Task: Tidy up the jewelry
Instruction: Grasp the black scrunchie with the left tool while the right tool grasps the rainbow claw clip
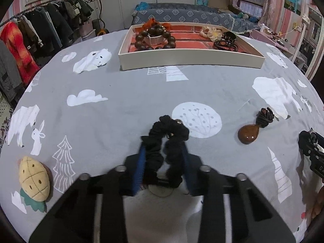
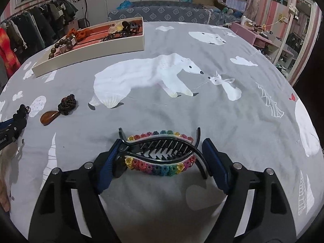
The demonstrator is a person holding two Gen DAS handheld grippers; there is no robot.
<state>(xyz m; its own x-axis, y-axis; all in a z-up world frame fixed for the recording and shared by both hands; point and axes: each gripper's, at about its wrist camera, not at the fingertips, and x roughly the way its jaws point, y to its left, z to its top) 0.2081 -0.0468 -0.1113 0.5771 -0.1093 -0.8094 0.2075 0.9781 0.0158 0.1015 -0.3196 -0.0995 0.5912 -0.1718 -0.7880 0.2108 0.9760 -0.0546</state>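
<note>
Your left tongs [image 1: 164, 151] are clamped on the black scrunchie [image 1: 168, 139], their 2 blue pads squeezing its folded loop from both sides, with the far end of the scrunchie bulging out past the tips over the grey bedsheet [image 1: 121, 93]. Your right tongs [image 2: 162, 156] sit around the rainbow hair clip [image 2: 160, 154], which lies flat on the sheet between the blue pads; the left pad touches the hinge end of the clip, while the right pad looks just clear of the curved black tip, though the fisheye makes that gap hard to judge, so count those tongs as apart. The cream tray [image 1: 190, 60] stands farther back on the bed, already holding a brown bead bracelet [image 1: 155, 38], an orange bow [image 1: 154, 23], a pale flower clip [image 1: 212, 32] and a black claw clip [image 1: 226, 42]. To the right of your left tongs, a brown teardrop pendant [image 1: 248, 134] on a dark knotted cord [image 1: 265, 116] lies on the sheet. Near the left edge sits a plush pineapple clip [image 1: 34, 178].
</note>
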